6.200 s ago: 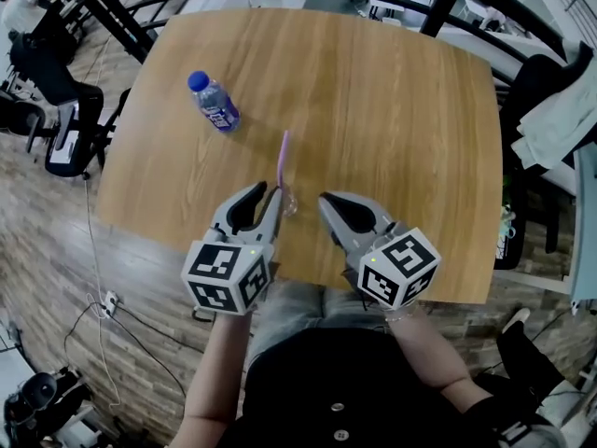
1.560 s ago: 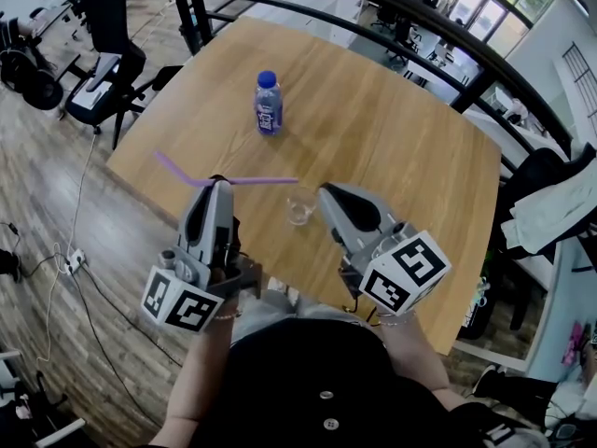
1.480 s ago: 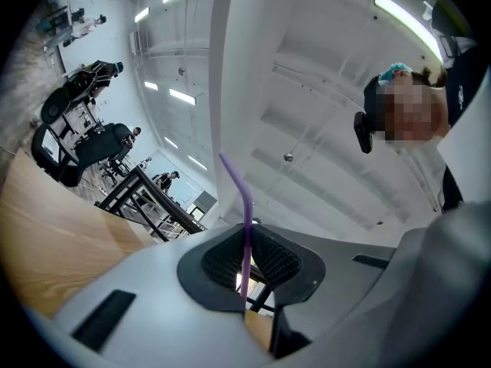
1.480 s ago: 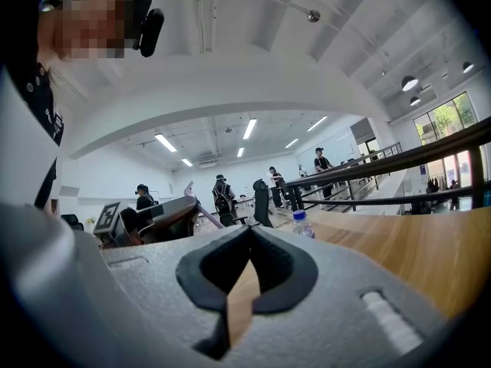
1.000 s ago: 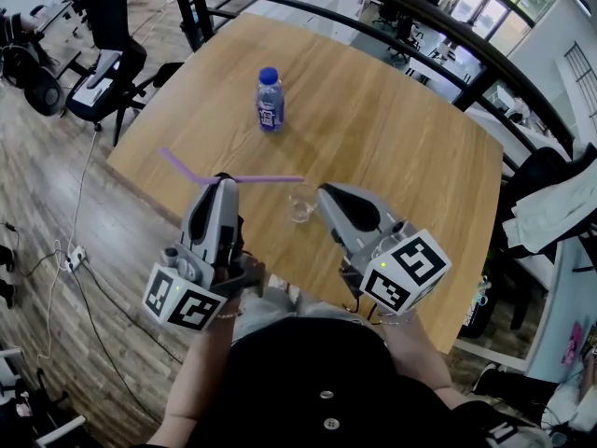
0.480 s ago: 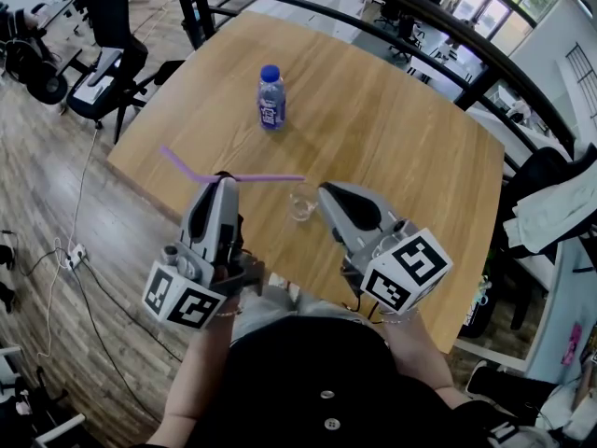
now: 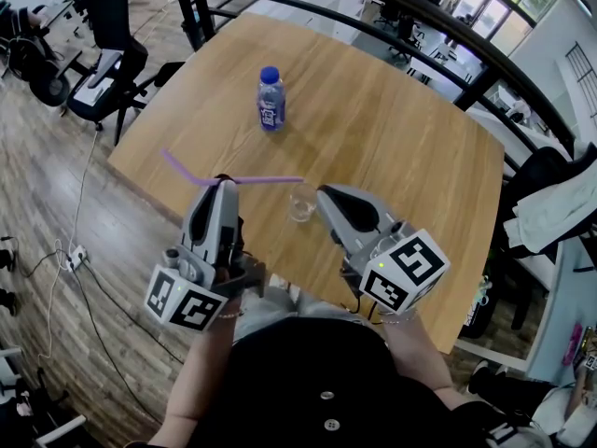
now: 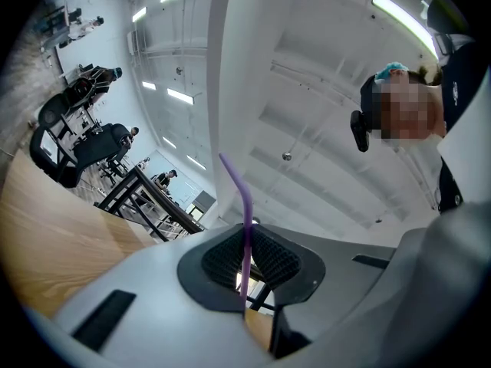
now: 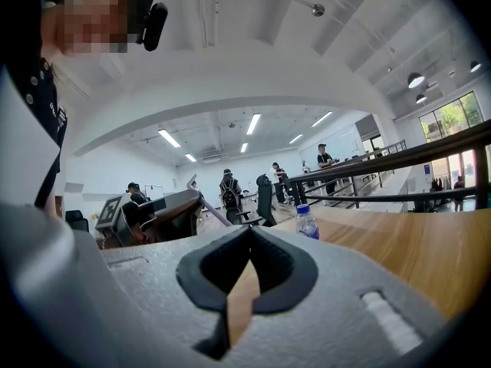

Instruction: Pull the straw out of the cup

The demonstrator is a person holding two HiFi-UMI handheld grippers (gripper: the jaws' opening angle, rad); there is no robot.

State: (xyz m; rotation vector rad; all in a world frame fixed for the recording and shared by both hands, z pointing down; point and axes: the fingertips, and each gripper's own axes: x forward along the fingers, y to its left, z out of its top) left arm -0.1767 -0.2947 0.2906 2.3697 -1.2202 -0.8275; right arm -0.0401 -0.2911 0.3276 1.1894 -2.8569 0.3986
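A small clear cup (image 7: 300, 203) stands on the wooden table (image 7: 392, 129) near its front edge, with no straw in it. The purple bent straw (image 7: 266, 180) lies level in the air, just left of the cup and above the table edge. My left gripper (image 7: 224, 184) is shut on it; in the left gripper view the straw (image 8: 244, 205) rises from between the closed jaws. My right gripper (image 7: 323, 195) sits just right of the cup, shut and empty; the right gripper view shows its tips (image 9: 247, 234) touching.
A water bottle with a blue cap (image 7: 269, 101) stands upright farther back on the table, also seen as the bottle (image 9: 307, 222) in the right gripper view. Office chairs (image 7: 103, 73) stand on the floor to the left. A black railing (image 7: 448, 26) runs behind the table.
Earlier the straw stood in the cup between both grippers; now it is out, held sideways in the left gripper. Over the last second hardly anything has moved.
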